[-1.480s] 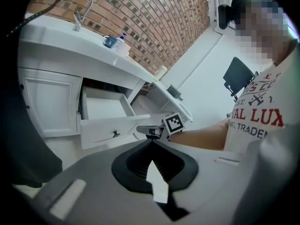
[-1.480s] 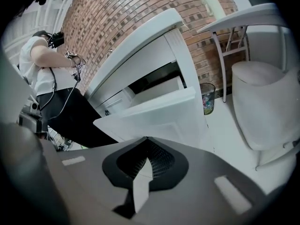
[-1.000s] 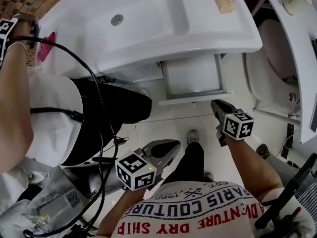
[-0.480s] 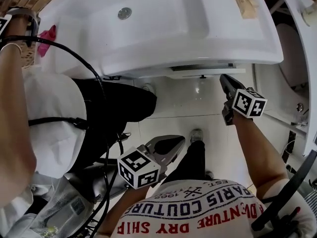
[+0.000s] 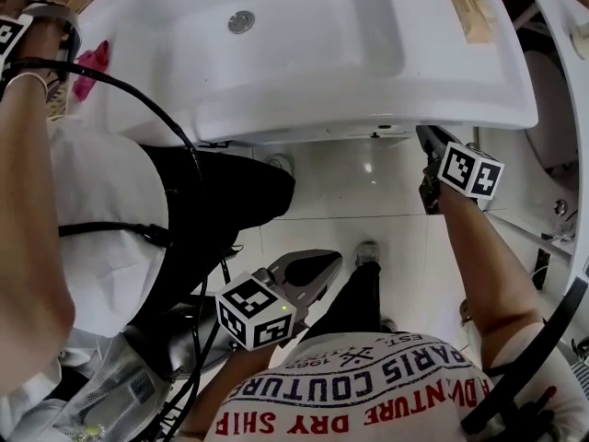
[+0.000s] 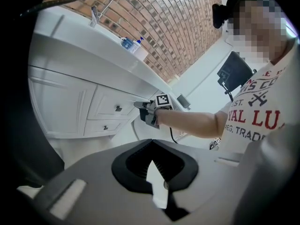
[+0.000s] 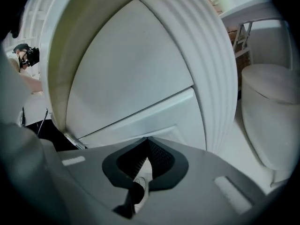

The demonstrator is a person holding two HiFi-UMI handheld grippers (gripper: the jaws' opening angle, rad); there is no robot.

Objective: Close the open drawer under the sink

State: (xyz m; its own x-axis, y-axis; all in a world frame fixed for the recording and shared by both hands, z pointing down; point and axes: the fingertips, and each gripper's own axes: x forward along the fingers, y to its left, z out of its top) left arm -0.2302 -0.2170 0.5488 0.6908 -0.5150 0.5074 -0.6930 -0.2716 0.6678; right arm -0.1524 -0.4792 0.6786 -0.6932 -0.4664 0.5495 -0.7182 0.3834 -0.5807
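Head view: drawer [image 5: 361,133] sits shut under sink [image 5: 368,99], right gripper [image 5: 423,134] at its front.

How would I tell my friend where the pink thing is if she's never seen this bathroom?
Look down on the big white sink. From its round metal drain, go left to the end of the countertop. The pink thing lies there, the only bright colour on the white top; the pale wooden piece sits at the opposite end.

The grey left gripper [image 5: 324,267] and right gripper [image 5: 429,138] each carry a black-and-white marker cube [image 5: 256,313]; behind them, a white short-sleeved T-shirt [image 5: 359,389] lettered red and dark (read upside down), dark trousers [image 5: 354,300].
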